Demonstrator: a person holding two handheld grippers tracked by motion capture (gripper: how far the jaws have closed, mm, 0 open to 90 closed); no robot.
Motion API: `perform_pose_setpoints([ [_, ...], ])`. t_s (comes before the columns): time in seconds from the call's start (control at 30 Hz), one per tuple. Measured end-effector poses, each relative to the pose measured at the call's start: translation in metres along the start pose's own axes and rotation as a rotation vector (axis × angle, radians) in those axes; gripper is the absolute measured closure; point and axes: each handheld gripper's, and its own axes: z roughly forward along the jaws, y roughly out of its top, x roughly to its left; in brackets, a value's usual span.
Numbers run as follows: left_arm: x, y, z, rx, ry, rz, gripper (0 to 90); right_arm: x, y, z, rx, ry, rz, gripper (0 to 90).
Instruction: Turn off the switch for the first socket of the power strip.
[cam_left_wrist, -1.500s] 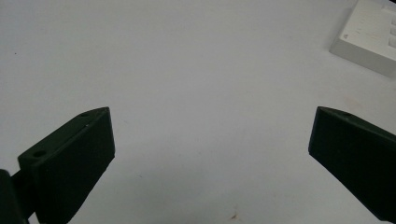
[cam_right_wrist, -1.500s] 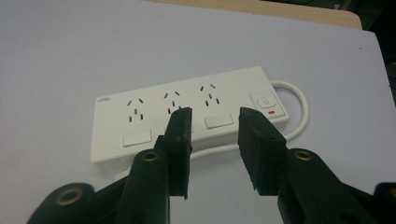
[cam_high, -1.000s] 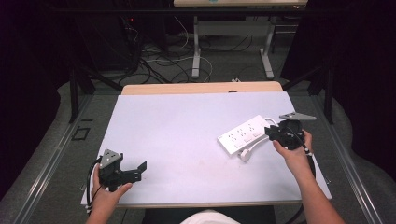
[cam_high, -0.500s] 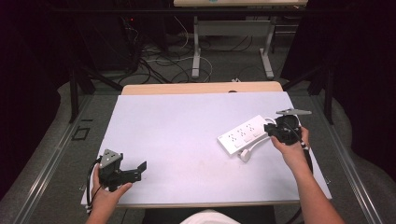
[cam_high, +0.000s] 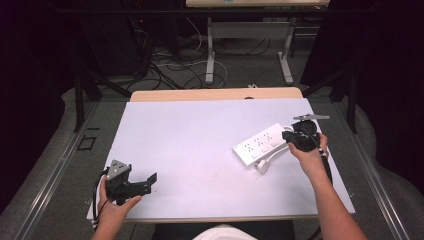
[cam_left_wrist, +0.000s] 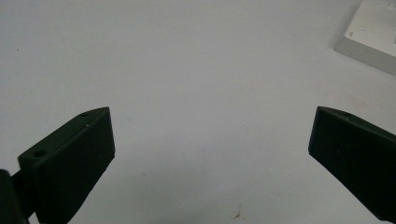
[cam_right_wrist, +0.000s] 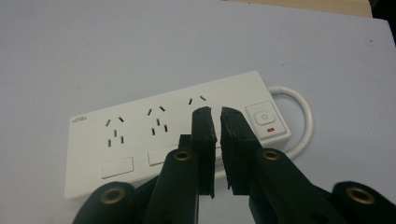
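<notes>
since a second ago the right tongs (cam_high: 291, 137) have edged in toward the far right end of the white power strip (cam_high: 261, 145), while the left tongs (cam_high: 150, 181) have stayed at the near left corner of the bench (cam_high: 200, 130). seen from the right gripper view, the right tongs (cam_right_wrist: 215, 122) are nearly together with a thin slit between them, hiding part of the strip's (cam_right_wrist: 177, 133) third socket beside its switch (cam_right_wrist: 265, 117); whether they touch it is hard to tell. the left tongs (cam_left_wrist: 210, 140) stand wide apart over bare bench, the strip (cam_left_wrist: 371, 32) cut off at the top right corner.
</notes>
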Motion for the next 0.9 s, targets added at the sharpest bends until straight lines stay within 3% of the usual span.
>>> perform_pose_setpoints([
  [0.9,0.0,0.0,0.0,0.001,0.0,-0.001,0.0,-0.004,-0.011,0.035,0.084,-0.005,0.012,88.6],
])
